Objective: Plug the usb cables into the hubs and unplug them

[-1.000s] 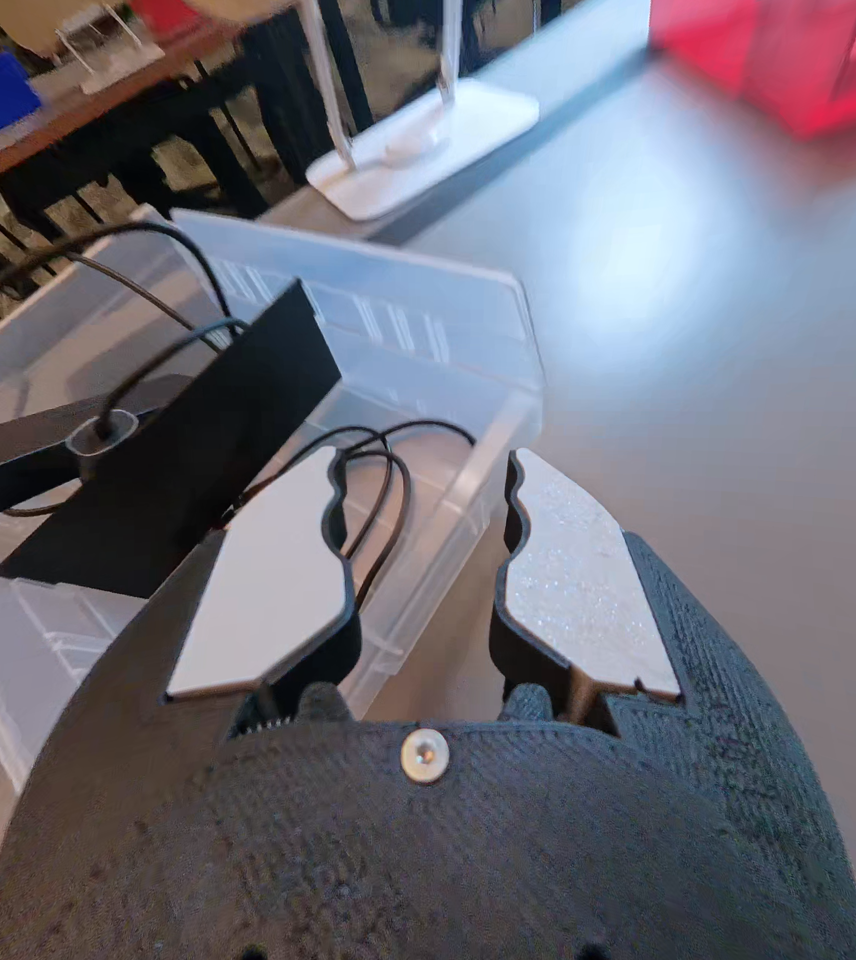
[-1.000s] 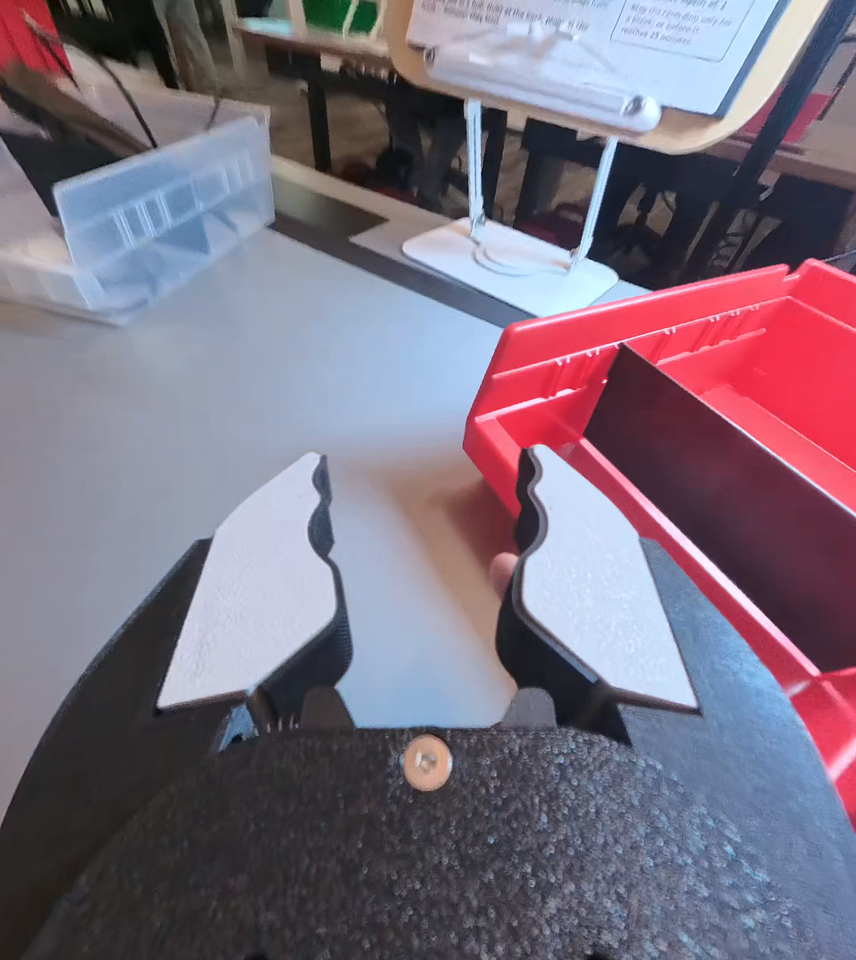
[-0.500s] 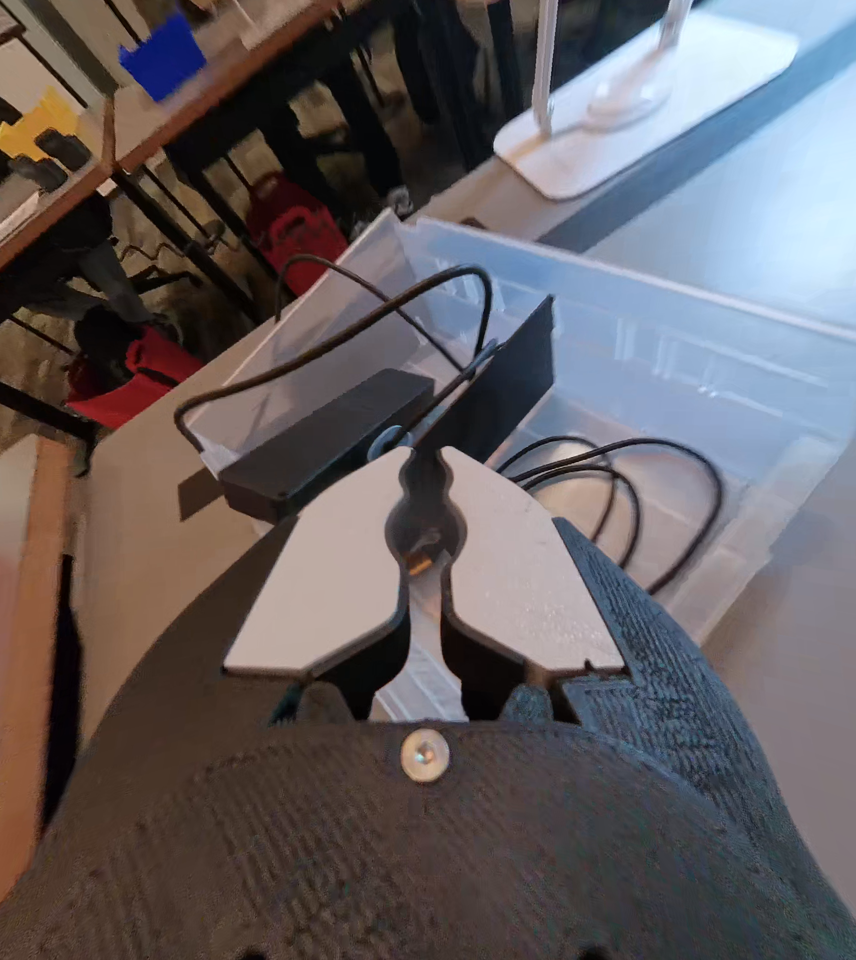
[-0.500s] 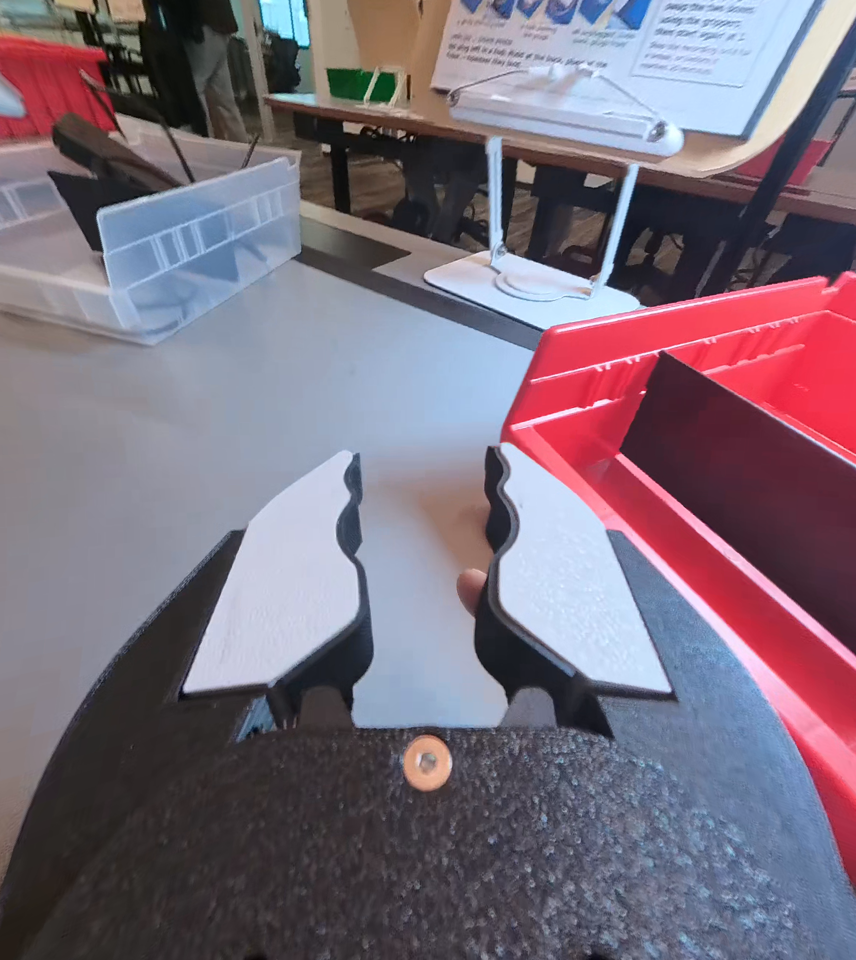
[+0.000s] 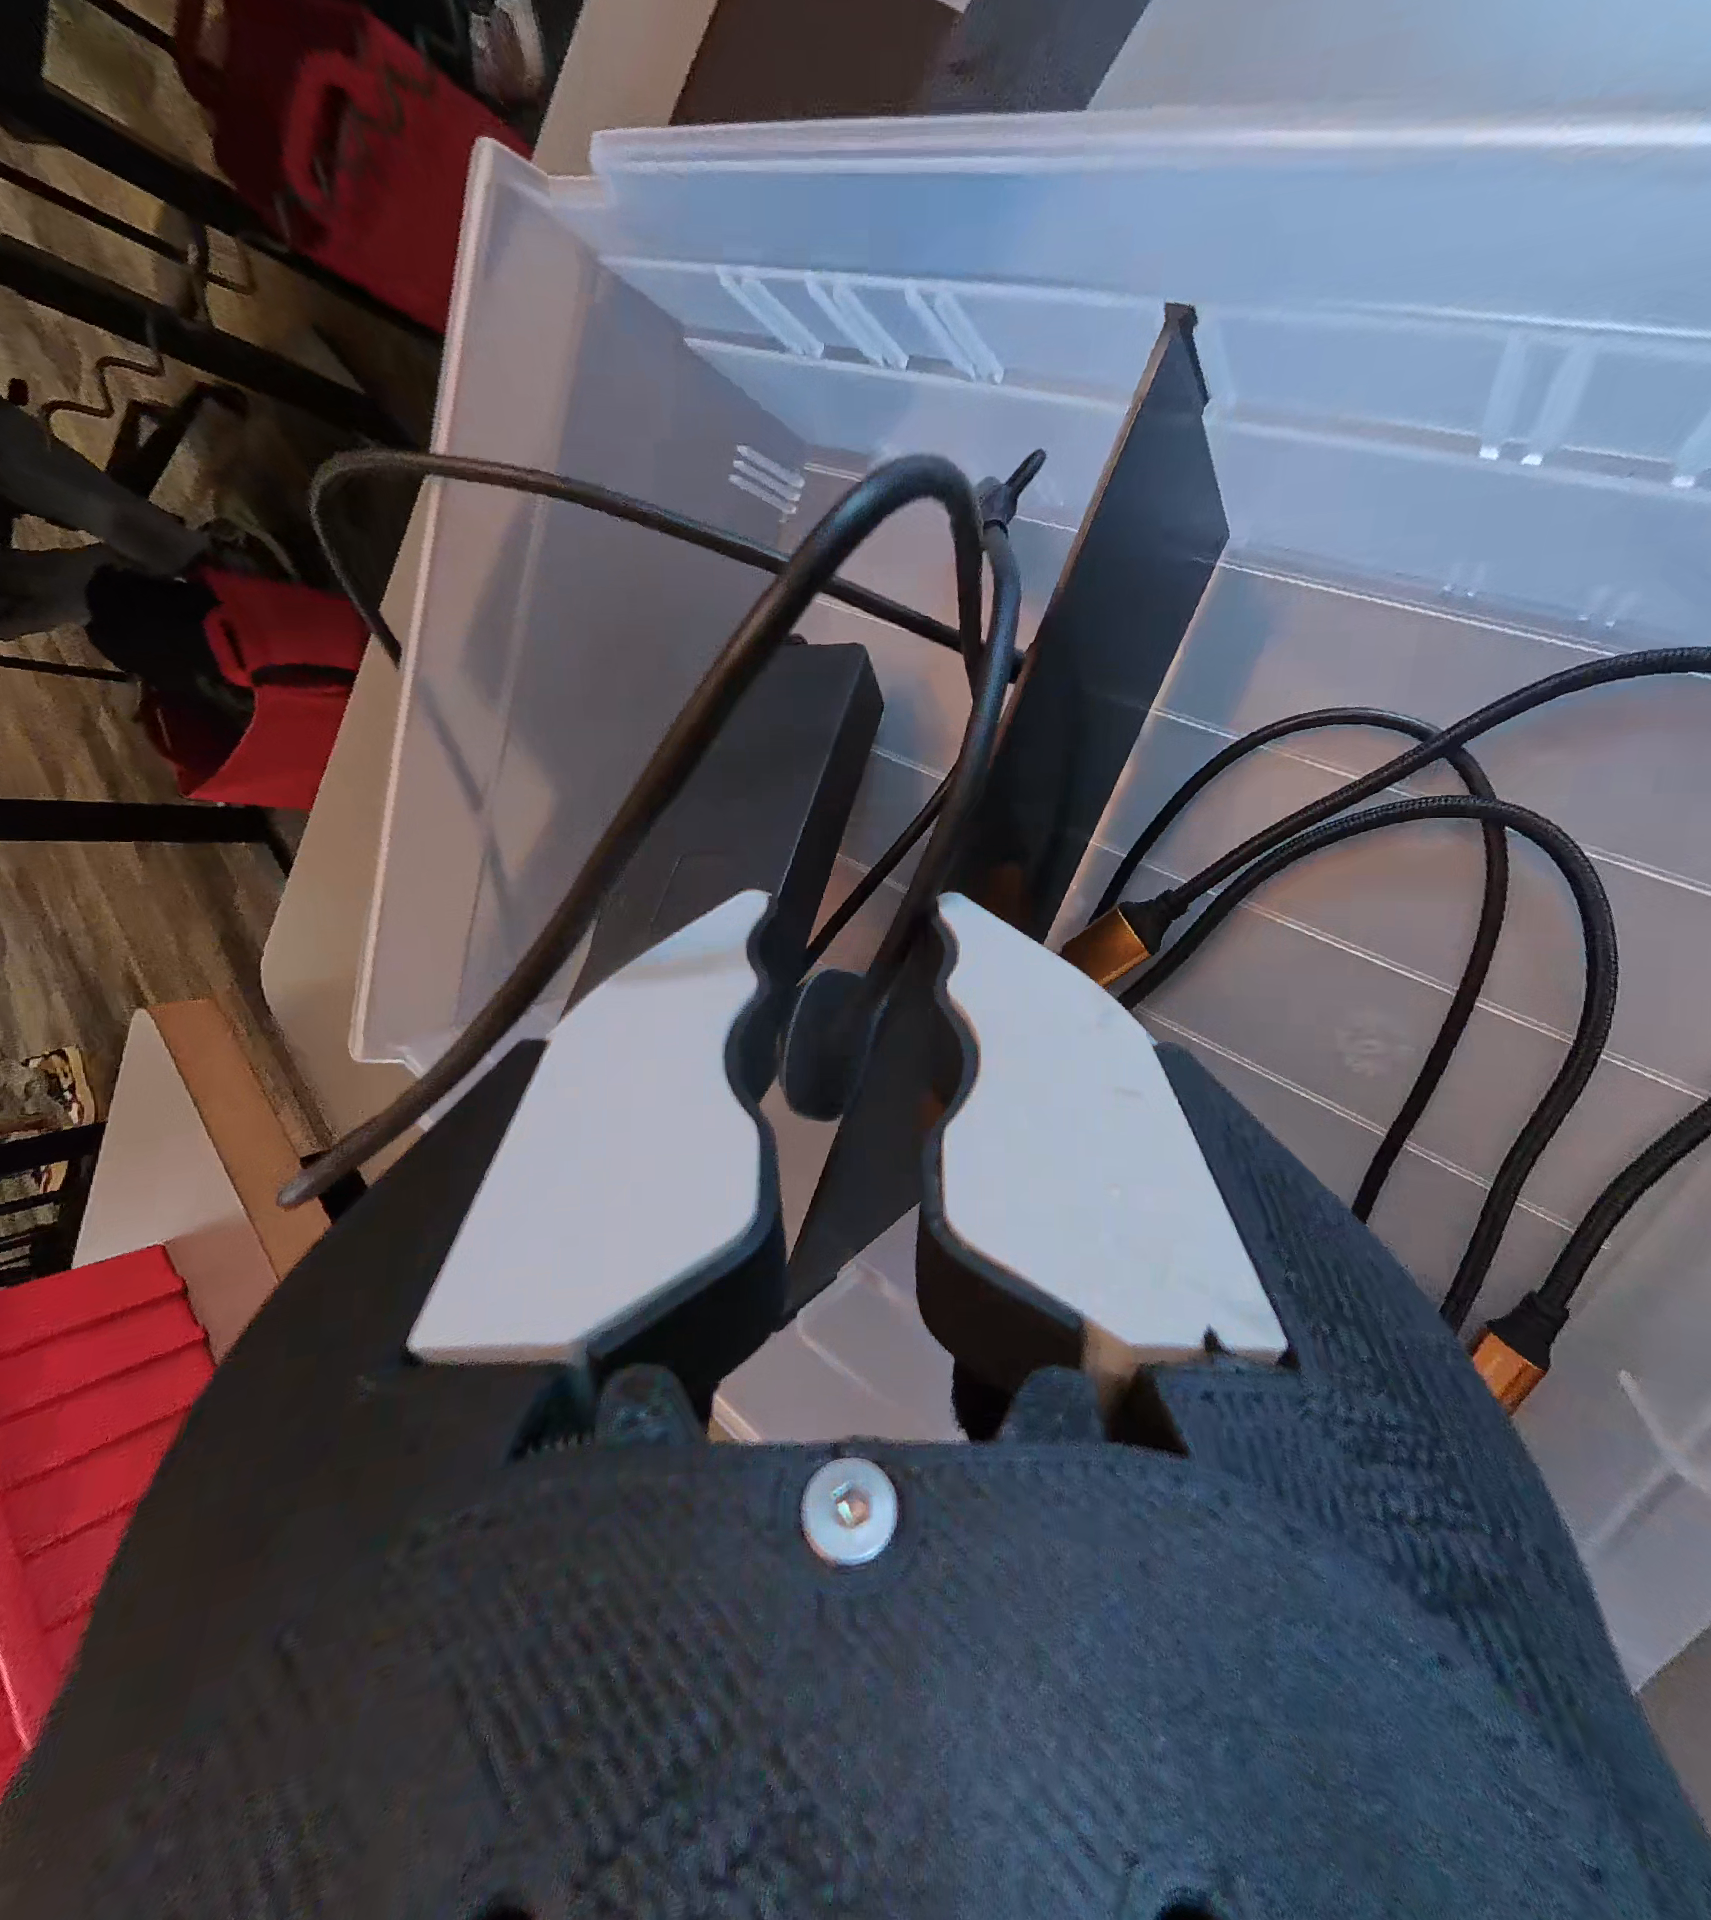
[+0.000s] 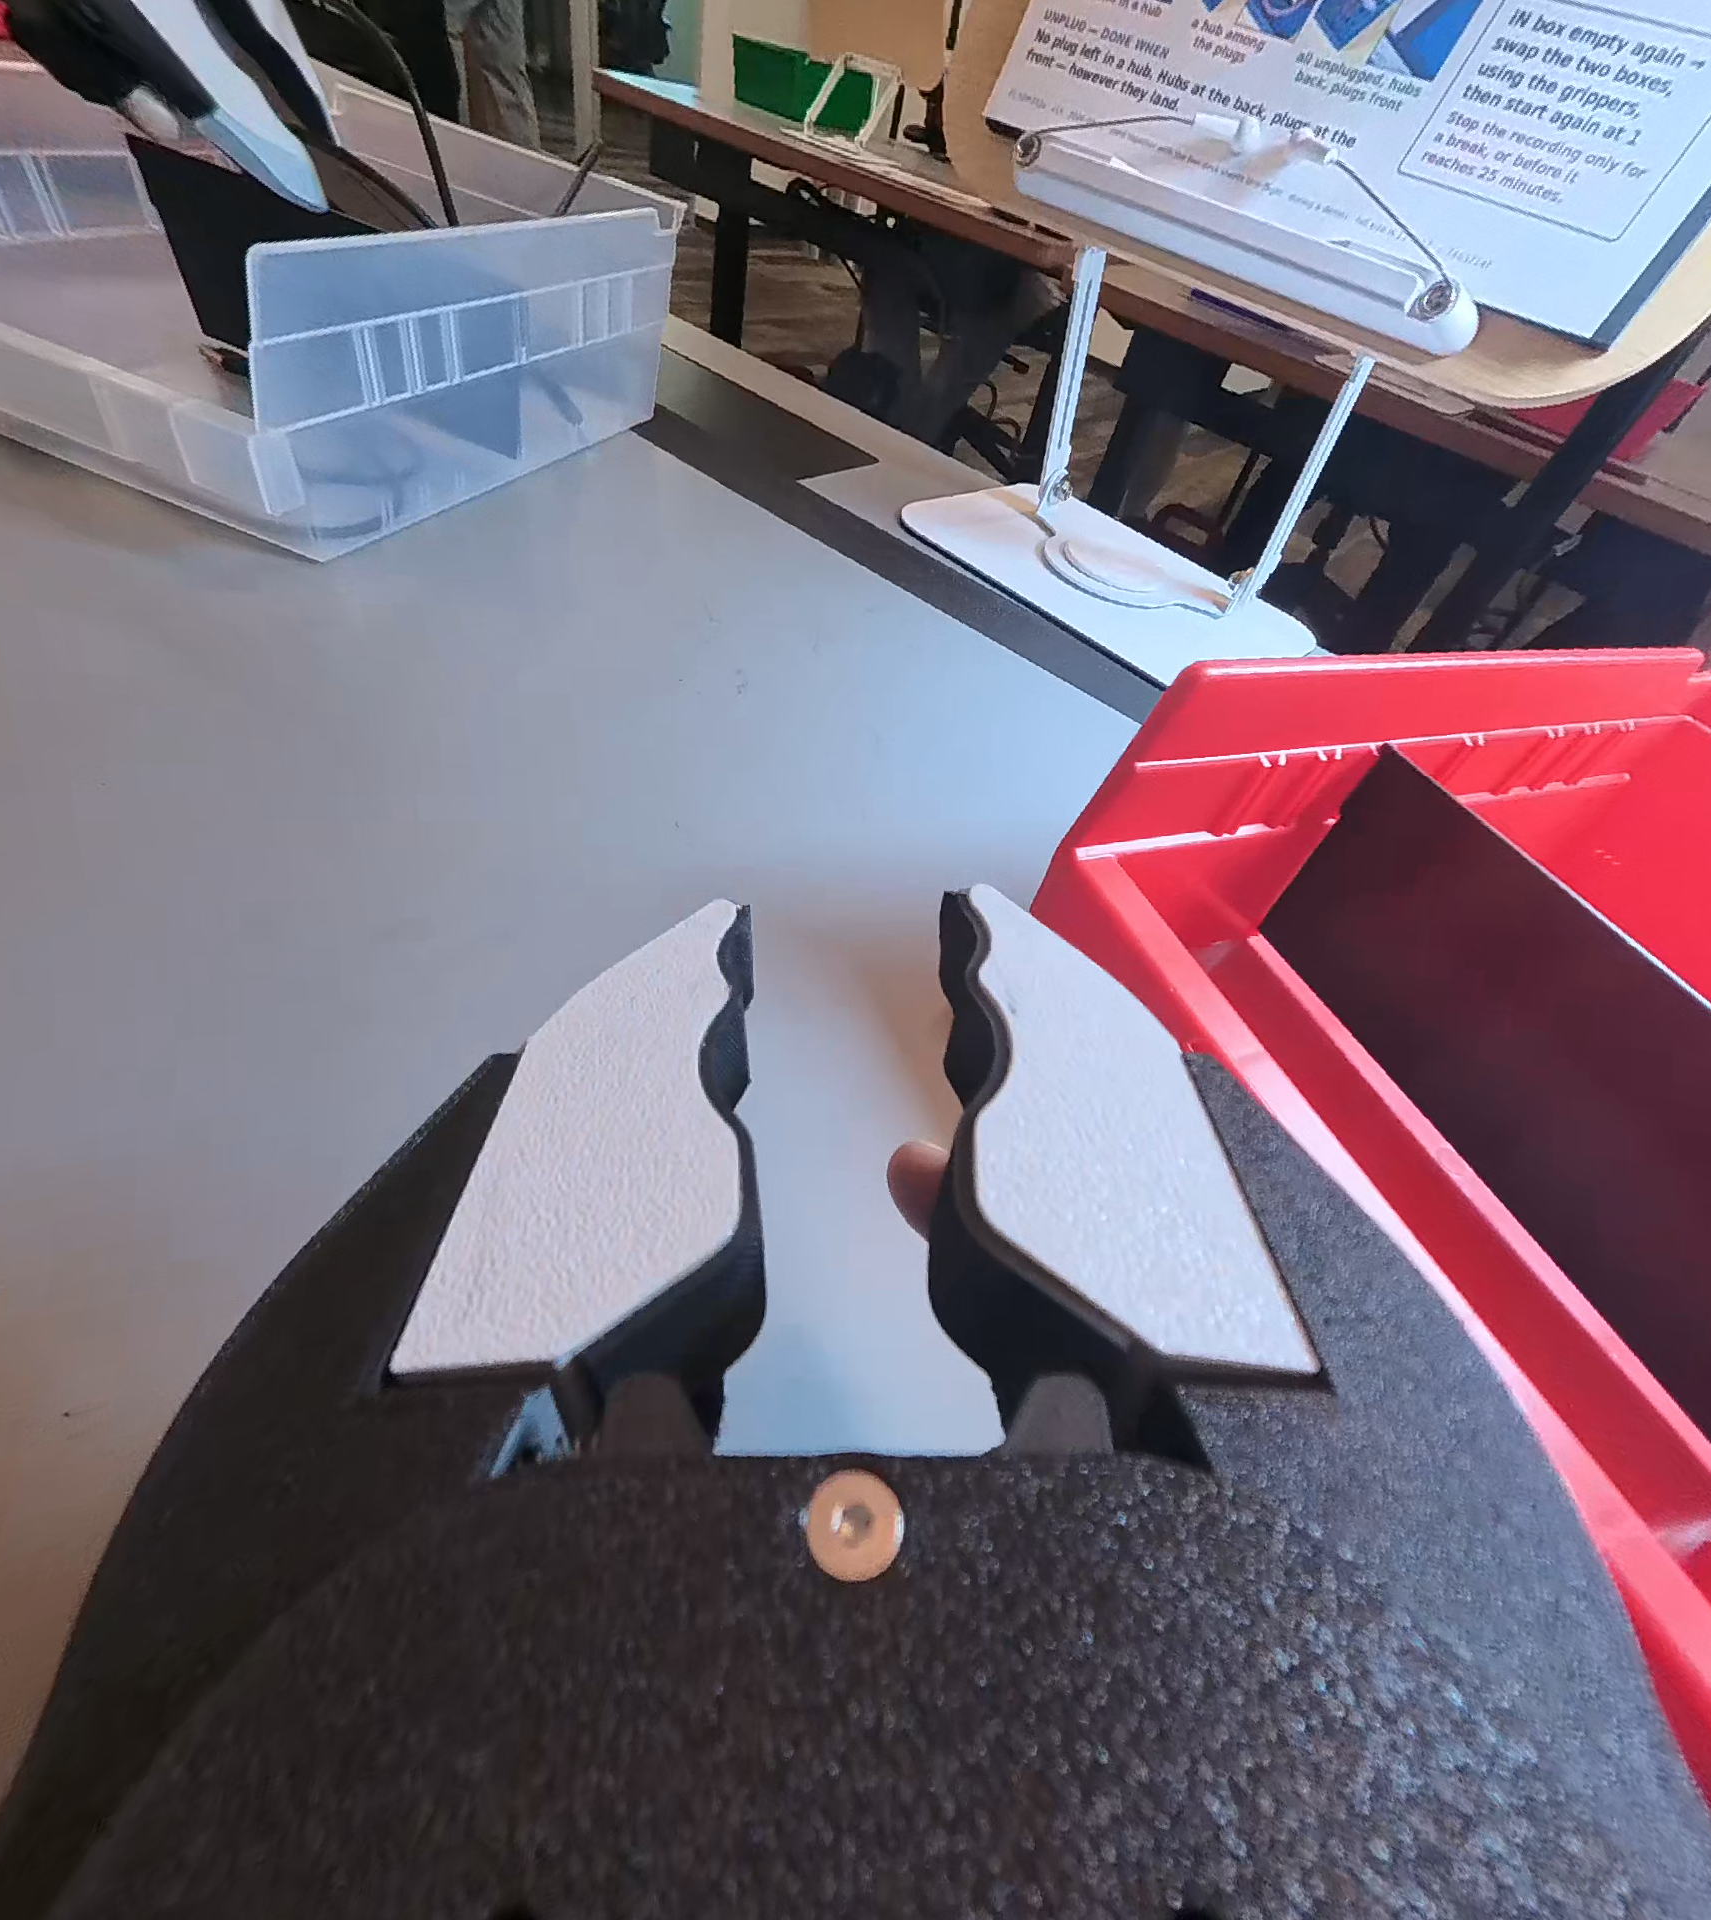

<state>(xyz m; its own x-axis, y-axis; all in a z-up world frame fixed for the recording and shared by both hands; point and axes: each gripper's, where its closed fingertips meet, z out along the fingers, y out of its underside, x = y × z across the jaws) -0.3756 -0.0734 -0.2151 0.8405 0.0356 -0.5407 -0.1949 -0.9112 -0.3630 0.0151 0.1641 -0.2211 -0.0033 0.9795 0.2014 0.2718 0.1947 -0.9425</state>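
Left tool (image 5: 851, 925) is down inside the clear bin (image 5: 934, 187), fingers (image 5: 622, 1122) narrowed with a visible gap at the tips. A round black piece on a thin cable (image 5: 820, 1049) sits in the notch between them; can't tell if they're actually clamping it. Black divider (image 5: 1131, 644) stands upright in the bin at 12 o'clock from the tips, lower edge running down between the fingers. Black hub (image 5: 789, 769) lies in the compartment at 10 o'clock of the divider, its thin black cables (image 5: 685, 707) arching up over the fingers and out past the bin wall at 9 o'clock. Braided usb cables (image 5: 1485, 862) with orange-copper plugs (image 5: 1111, 945) loop in the other compartment, 2–4 o'clock from the tips; nearest plug sits just beside the right finger, not plugged into anything visible.

Right tool (image 6: 846, 914) is spread wide, nothing between the fingers, hovering over the bare grey desk (image 6: 311, 831). A fingertip (image 6: 918, 1179) shows behind the right finger. Red bin (image 6: 1194, 810) with a black divider at 3 o'clock, no cables visible inside. Clear bin (image 6: 456, 343) well apart at 10–11 o'clock with the left tool (image 6: 248, 145) in it. White document stand (image 6: 1121, 571) holding an instruction sheet at 1 o'clock, at the desk's far edge
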